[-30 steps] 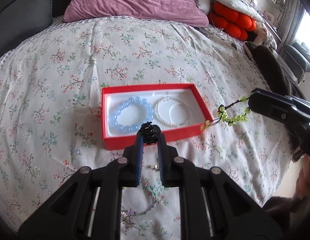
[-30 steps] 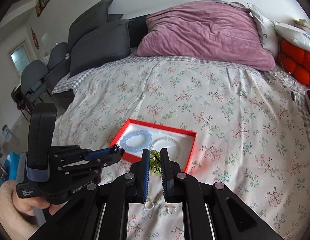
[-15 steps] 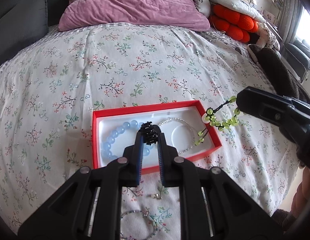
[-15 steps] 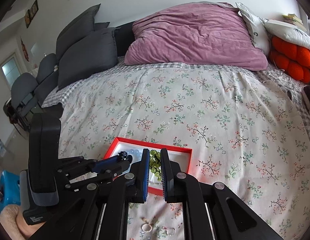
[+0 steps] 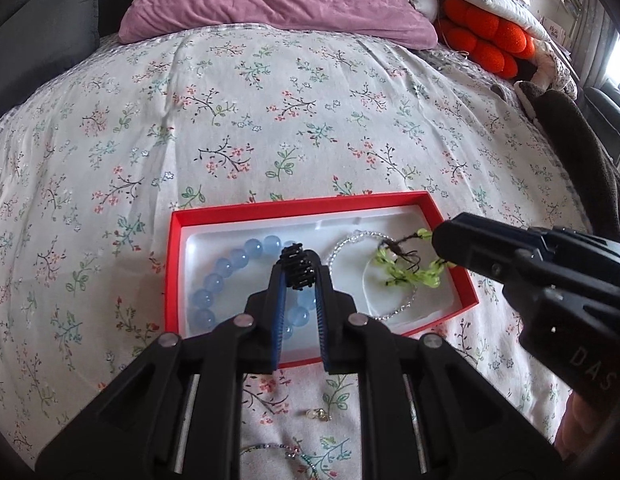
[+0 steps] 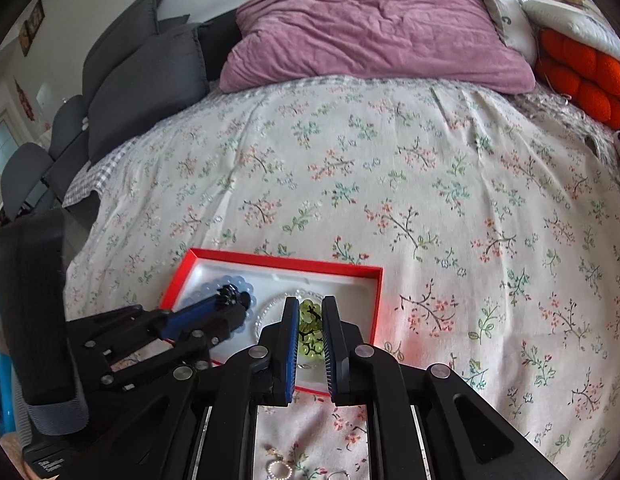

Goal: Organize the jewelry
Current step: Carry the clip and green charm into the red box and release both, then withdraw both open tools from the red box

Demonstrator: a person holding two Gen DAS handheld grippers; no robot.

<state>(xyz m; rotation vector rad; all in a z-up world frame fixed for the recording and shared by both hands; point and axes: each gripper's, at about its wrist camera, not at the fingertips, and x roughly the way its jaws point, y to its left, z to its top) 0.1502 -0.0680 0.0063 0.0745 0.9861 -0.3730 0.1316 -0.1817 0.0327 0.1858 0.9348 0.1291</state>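
Red box (image 5: 245, 213), long axis across the view, directly below both grippers.
Left gripper (image 5: 298, 268): pinching black bracelet (image 5: 295, 266), over blue beads (image 5: 213, 282) at box's left.
Right gripper (image 6: 310, 320): pinching green bracelet (image 5: 406, 272), over clear bracelet (image 5: 346, 242) at box's right.
Loose pieces (image 5: 316, 413) on bedspread (image 5: 269, 120), nearer than box.

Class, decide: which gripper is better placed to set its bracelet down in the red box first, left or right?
Right, probably. Its green bracelet already dangles inside the red box over bare tray; the left gripper holds its black bracelet above the blue beads.
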